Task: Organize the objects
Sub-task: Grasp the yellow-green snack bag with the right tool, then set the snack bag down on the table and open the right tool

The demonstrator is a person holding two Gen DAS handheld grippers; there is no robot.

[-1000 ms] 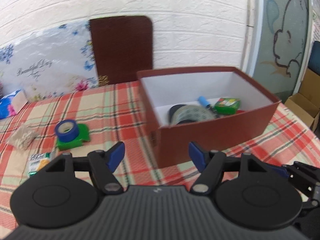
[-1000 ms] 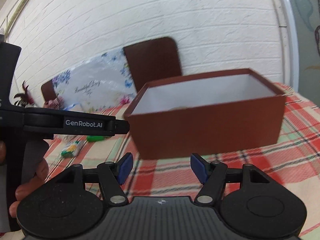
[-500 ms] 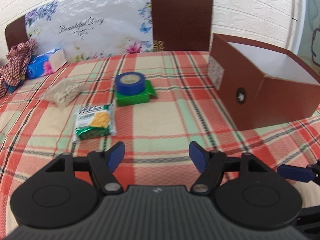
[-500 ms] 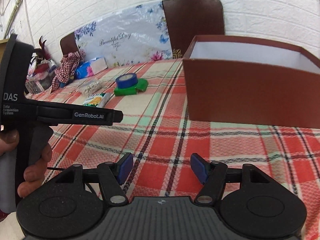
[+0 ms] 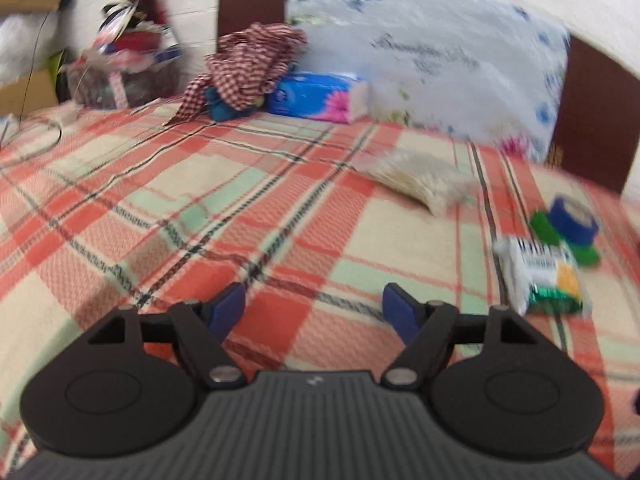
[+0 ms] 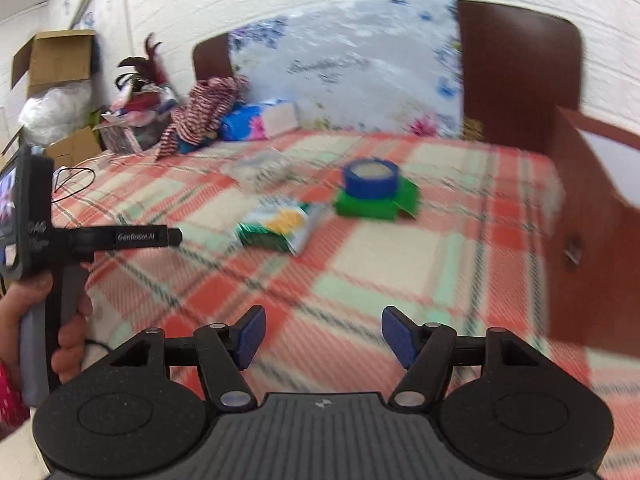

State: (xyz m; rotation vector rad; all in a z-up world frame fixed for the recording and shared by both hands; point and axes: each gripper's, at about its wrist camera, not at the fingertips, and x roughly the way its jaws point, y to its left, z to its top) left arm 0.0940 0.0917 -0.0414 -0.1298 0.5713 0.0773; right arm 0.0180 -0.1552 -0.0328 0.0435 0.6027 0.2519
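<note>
**Both grippers have swung off the box toward the loose items**

A second ago your two wrist views were filled by the brown box; now the left view has lost it altogether and the right view keeps only its side wall, the box pushed to the right edge of the frame. That reads as you turning back to fetch the next thing to pack, though both pictures are blurred by the swing.

What is left on the plaid tablecloth: the snack packet at centre of the right view, and just behind it the blue tape roll sitting on a green pad. A pale bag lies further back, upper right of centre in the left view, where the packet sits at the right edge.

Your left gripper has its jaws opening, fairly wide, with only cloth between the blue pads. Your right gripper stands moderately open and holds nothing either. Your hand on the left tool shows at the lower left of the right view.
</note>
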